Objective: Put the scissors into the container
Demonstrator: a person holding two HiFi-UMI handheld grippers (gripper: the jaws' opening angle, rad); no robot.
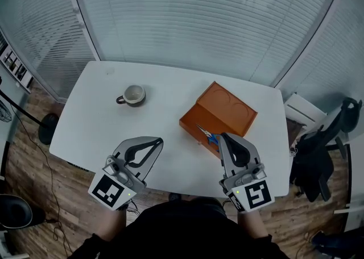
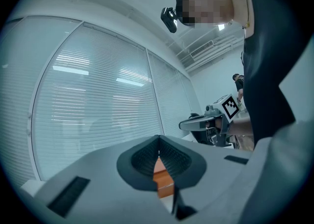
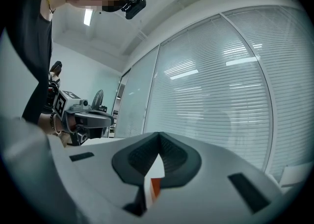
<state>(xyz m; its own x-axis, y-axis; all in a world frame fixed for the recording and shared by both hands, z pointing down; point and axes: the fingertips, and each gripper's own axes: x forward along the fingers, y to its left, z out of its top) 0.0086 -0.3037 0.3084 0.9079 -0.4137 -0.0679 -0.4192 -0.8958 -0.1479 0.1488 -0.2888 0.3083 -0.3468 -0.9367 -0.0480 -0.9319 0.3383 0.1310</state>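
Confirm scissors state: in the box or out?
In. The scissors lie within the orange box, at its near end.

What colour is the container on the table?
The container is orange-brown, seen best in the head view.

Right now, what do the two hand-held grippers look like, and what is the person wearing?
The left hand-held gripper and the right hand-held gripper look alike. Both are light grey plastic, wide at the back and narrowing to a point, with black ribbed pads inside. Each has a cube at the back with black-and-white square markers. The person wears a dark top.
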